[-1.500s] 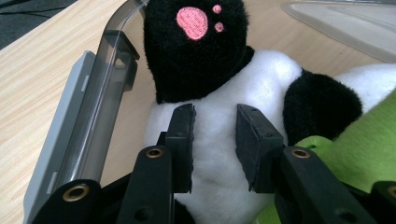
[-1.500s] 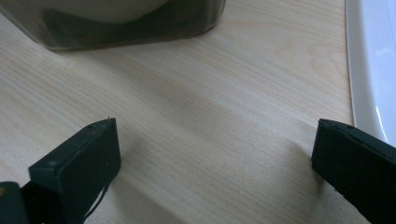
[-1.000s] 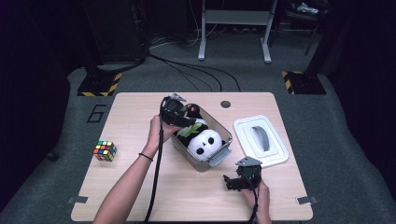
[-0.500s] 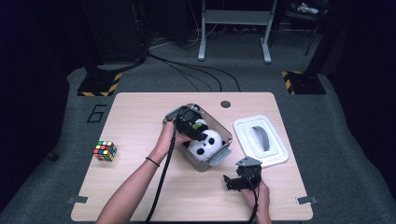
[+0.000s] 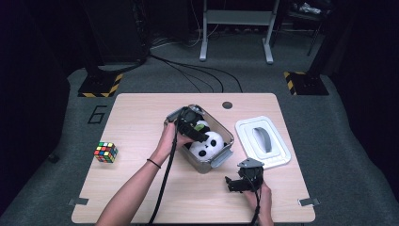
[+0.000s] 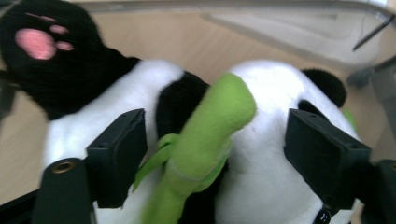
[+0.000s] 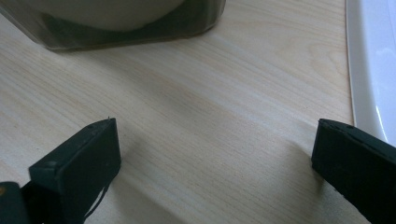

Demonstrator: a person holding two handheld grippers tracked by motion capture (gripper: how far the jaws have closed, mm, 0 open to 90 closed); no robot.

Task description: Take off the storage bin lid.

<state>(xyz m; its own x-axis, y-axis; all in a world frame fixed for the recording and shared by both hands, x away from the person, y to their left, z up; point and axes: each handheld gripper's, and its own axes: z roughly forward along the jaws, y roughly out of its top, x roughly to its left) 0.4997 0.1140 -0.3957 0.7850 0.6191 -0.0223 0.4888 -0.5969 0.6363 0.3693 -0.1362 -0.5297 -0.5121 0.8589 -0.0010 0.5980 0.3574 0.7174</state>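
High view puts a colour cube [image 5: 105, 152] on the table [image 5: 136, 113] at nine o'clock from the box [image 5: 225, 151], well apart, and a white lid [image 5: 277, 153] at three o'clock, just beside it. A toy panda [image 5: 205, 145] lies inside the box, a green stalk [image 6: 205, 140] across its front. Over it hangs the left gripper [image 5: 197, 134]; its jaws have just been opening and stand wide either side of the stalk, pads off it. At five o'clock from the box the right gripper [image 5: 231, 184] rests low over bare wood, jaws wide apart, holding nothing, the box wall ahead of them.
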